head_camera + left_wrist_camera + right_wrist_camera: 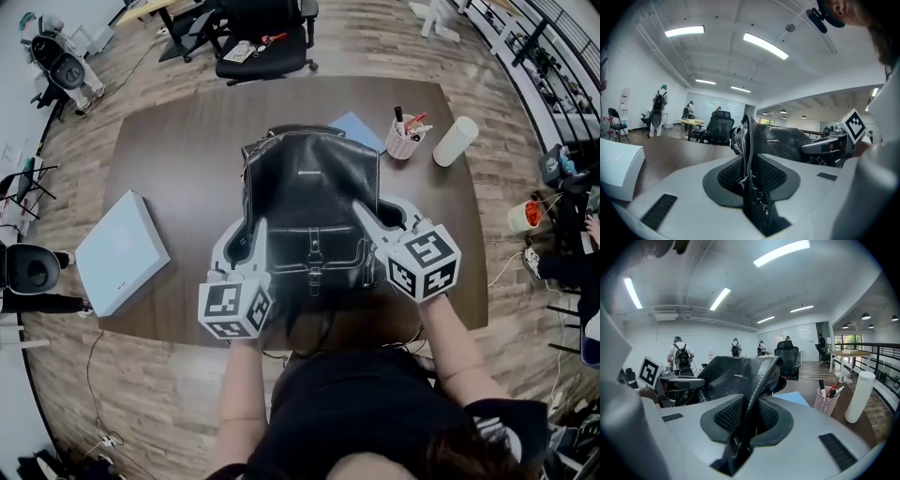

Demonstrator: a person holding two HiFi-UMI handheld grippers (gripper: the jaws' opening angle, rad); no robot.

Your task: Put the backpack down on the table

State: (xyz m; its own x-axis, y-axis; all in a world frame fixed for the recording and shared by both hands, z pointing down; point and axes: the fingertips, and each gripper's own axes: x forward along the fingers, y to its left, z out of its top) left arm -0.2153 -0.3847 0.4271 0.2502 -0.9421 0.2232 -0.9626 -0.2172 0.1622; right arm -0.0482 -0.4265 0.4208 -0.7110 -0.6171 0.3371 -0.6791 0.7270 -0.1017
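A black leather backpack (314, 197) is over the near half of the brown table (178, 159), front face up, buckle end towards me. Whether its weight rests on the tabletop I cannot tell. My left gripper (251, 230) is at the bag's left side. In the left gripper view, my left gripper (749, 173) has a stitched edge of the backpack (783, 143) pinched between its pads. My right gripper (370, 217) is at the bag's right side. In the right gripper view, my right gripper (749, 416) is shut on the backpack (736, 376) at its right seam.
A white flat box (120, 251) lies at the table's left edge. A pen cup (405, 139), a white cylinder (455, 141) and a blue sheet (356, 127) sit at the far right. A black office chair (267, 42) stands beyond the table. People walk in the background.
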